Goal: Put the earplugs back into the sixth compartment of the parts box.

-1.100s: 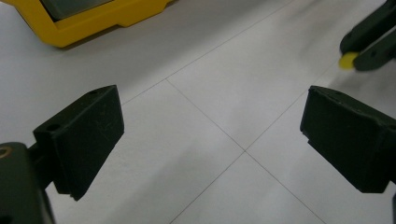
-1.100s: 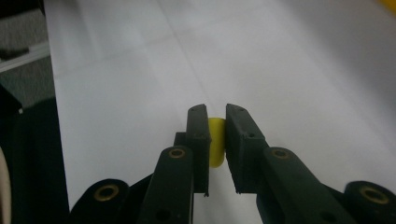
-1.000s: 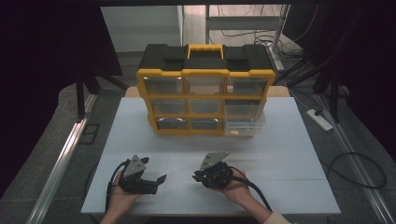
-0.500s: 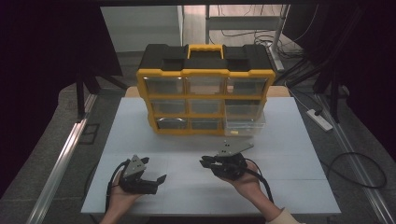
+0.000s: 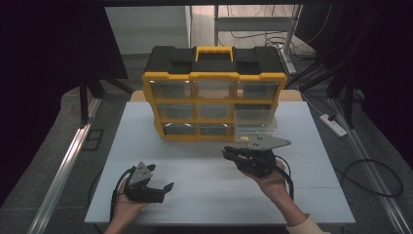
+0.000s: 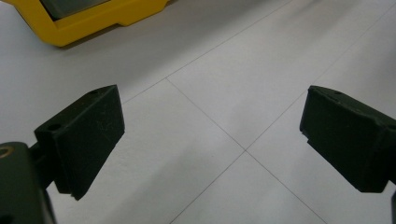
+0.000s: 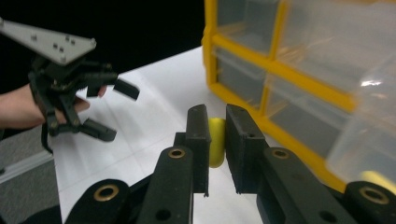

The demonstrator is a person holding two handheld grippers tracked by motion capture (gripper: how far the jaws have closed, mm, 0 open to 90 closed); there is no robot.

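Nearby, yellow organizer [image 5: 214,105], open drawer [image 5: 255,127], white table [image 5: 204,175]

white table [image 5: 160,131], power strip [image 5: 333,125] on floor.

One organizer [image 5: 214,100], two tools [image 5: 228,154] [image 5: 168,186]

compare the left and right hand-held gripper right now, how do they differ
The left hand-held gripper has its jaws wide apart with only bare table between them; the right hand-held gripper has its jaws nearly together on a small yellow piece. The left sits low near the table's front edge; the right is raised, close to the yellow organizer. Both have black jaws and a grey plate on top.
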